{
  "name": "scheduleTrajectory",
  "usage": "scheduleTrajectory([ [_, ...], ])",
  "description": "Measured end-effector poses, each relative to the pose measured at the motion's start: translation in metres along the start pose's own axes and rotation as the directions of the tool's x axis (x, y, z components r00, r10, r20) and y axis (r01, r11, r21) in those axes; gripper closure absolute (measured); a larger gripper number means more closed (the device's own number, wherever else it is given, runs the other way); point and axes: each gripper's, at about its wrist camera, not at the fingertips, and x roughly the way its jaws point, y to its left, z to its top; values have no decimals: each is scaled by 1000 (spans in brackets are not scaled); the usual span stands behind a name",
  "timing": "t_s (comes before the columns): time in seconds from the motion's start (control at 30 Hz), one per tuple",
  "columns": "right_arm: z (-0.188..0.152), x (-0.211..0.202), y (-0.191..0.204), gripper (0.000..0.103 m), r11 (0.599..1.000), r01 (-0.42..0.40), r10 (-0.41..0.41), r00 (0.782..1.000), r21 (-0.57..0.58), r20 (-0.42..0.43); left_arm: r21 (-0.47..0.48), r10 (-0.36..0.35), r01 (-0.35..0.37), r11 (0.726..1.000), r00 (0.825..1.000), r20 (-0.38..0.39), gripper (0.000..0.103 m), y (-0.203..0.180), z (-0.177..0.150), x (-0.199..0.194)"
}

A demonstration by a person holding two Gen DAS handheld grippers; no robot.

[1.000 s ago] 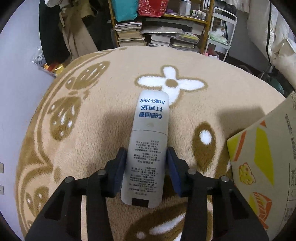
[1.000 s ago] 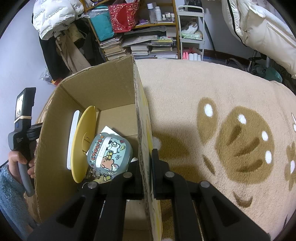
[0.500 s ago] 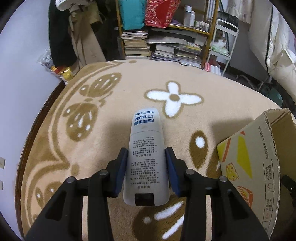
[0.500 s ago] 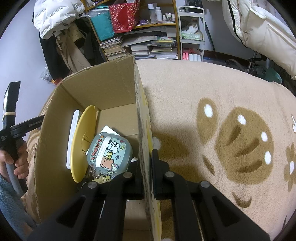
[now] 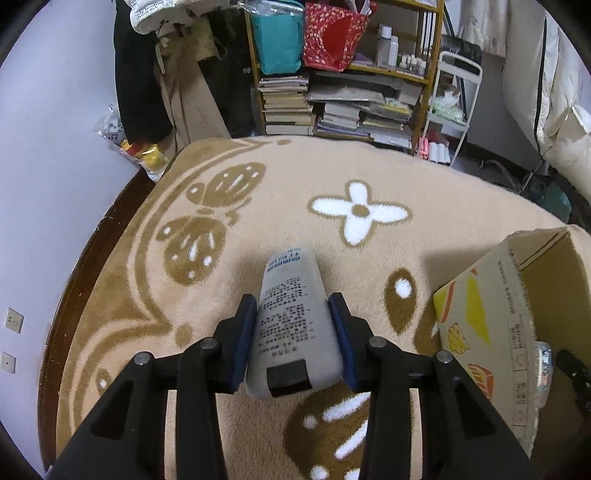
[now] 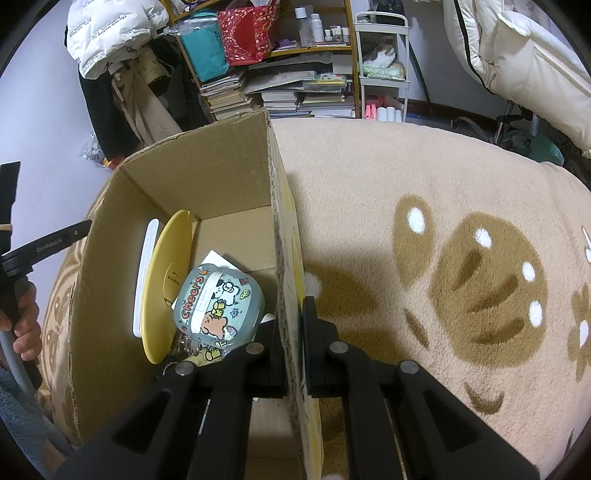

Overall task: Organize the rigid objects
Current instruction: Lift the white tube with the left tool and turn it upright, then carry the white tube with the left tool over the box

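Currently my left gripper is clamped on a grey-white printed bottle, blue pads pressed flat against both of its sides. The bottle lies along the fingers, its far end pointing out over the rug; it appears lifted clear of the pile, though I cannot confirm the gap.

My right gripper is closed on the right-hand wall of the cardboard box, one finger inside, one outside, pinching the board edge. Judgement: it steadies the box for loading.

Progress, judged from contents: partly done. Already in the box: a yellow round lid or plate standing on edge against the left wall, a white flat piece behind it, a blue-green cartoon-printed container marked "Cheers", and some small items beneath that are too hidden to identify. The bottle is not yet in. In the left wrist view the box stands to the right of the bottle, near but apart.

No other loose objects show on the rug, so the bottle may be the last; not certain.

Surroundings: bookshelf with stacked books, red bag, teal bag, white padded coat.

Obstacles: the near box wall must be cleared, and free floor inside is limited to the far right corner.
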Motion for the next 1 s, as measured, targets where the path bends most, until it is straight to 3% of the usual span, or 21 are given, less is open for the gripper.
scheduleTrajectory([
  [0.7, -2, -1, 1, 96, 1000, 1, -1, 1000, -2, 2, -35, 64, -62, 997, 997, 45, 70, 14, 4, -21],
  [0.73, -1, -1, 1, 96, 1000, 0, 0, 1000, -1, 2, -35, 66, -65, 997, 997, 48, 71, 14, 4, -22],
  [0.77, -2, -1, 2, 96, 1000, 1, -1, 1000, -1, 2, -36, 72, -71, 997, 996, 50, 85, 15, 4, -23],
  [0.8, -3, -1, 2, 96, 1000, 1, -1, 1000, -2, 2, -35, 87, -85, 996, 995, 52, 87, 15, 4, -25],
  [1.0, -2, -1, 2, 96, 1000, 3, -3, 1000, -4, 2, -35, 78, -76, 997, 995, 56, 87, 18, 3, -25],
])
